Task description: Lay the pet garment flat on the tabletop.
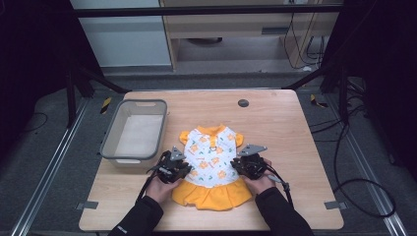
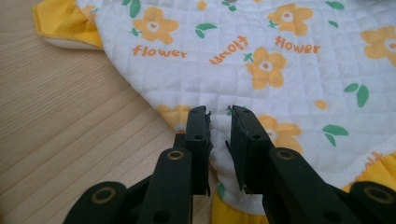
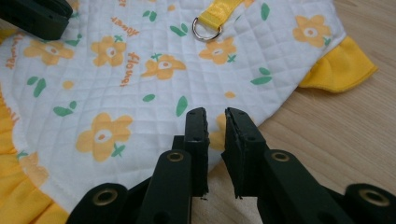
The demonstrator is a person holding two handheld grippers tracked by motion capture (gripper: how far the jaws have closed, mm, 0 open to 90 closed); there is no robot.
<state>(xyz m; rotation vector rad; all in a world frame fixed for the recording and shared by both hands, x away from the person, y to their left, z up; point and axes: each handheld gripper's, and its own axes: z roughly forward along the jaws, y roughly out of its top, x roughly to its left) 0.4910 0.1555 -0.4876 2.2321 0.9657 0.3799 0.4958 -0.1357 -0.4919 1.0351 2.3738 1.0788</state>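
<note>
Nearest me on the wooden table (image 1: pixel 275 123), the small pet dress (image 1: pixel 212 162) lies flat near the middle, yellow skirt toward the near edge and collar pointing far. My left gripper (image 1: pixel 178 166) sits at the dress's left side and my right gripper (image 1: pixel 248 163) at its right side, both at the waist.

In the left gripper view, my left gripper (image 2: pixel 219 112) has its jaws slightly parted with the quilted white edge of the dress (image 2: pixel 261 60) between them; I cannot tell whether they pinch it. In the right gripper view, my right gripper (image 3: pixel 215 114) stands with a narrow gap over the fabric's edge, holding nothing that I can see. That view also shows a metal D-ring (image 3: pixel 207 29) on a yellow strap.

Farther left, a grey plastic bin (image 1: pixel 109 133) stands on the table. A dark round cap (image 1: pixel 243 103) sits near the far edge.
</note>
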